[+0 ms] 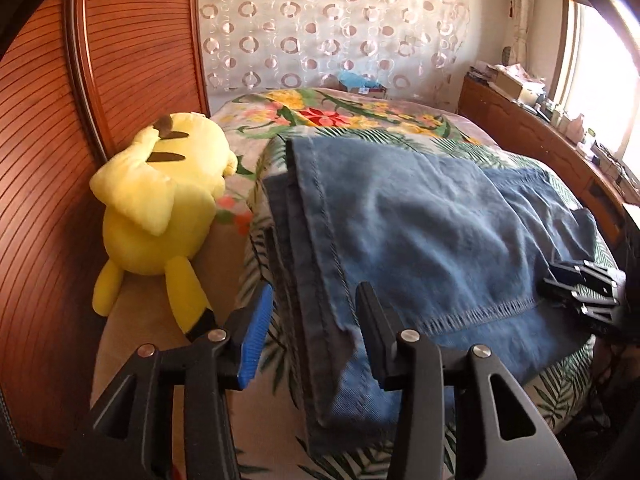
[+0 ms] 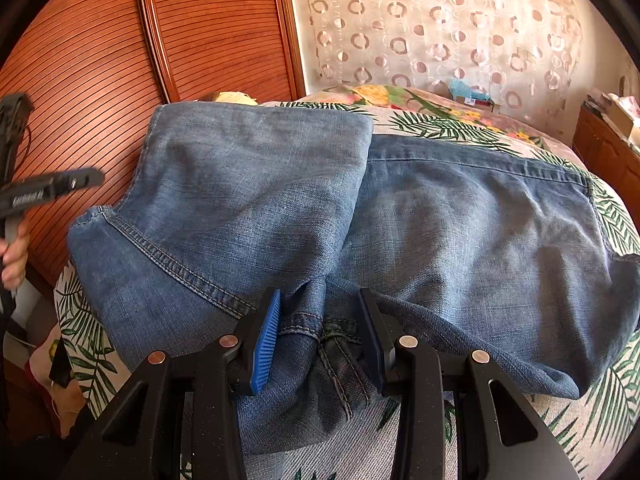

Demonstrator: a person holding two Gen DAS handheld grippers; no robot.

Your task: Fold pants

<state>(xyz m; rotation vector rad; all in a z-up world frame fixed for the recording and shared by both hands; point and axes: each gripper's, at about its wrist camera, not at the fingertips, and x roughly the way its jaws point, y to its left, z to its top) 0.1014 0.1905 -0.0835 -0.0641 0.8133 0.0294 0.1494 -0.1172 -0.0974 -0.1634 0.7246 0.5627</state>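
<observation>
Where the pants (image 1: 420, 232) lie, they cover most of the leaf-print bedspread (image 1: 360, 120), already doubled over: one denim layer sits on top of another, with a stitched hem running across near the bed's front edge. From the right wrist view the upper fold fills the left half of the denim (image 2: 460, 240) and the waistband runs along the far side.

The left gripper (image 1: 316, 296) hangs over the near left corner of the pants, its jaws moderately apart. A frayed denim edge passes beneath and between them, but neither the blue ribbed pad nor the black finger presses on it. Seen from the other camera, this gripper (image 2: 80, 180) is clear of the cloth, off to the left, with a hand (image 2: 14, 256) on its grip. Pale lettering is printed along its side – too blurred to read.

The right gripper (image 2: 320, 300) sits low on the near edge of the pants, jaws part-way apart, with a bunched seam and belt loop filling the gap. I cannot tell whether the pads actually pinch that bunch. The left wrist view shows it (image 1: 576, 292) at the pants' right edge.

A yellow plush (image 1: 160, 208) lies beside the pants, against a slatted wooden door (image 1: 132, 40) – no tag shows on it.
</observation>
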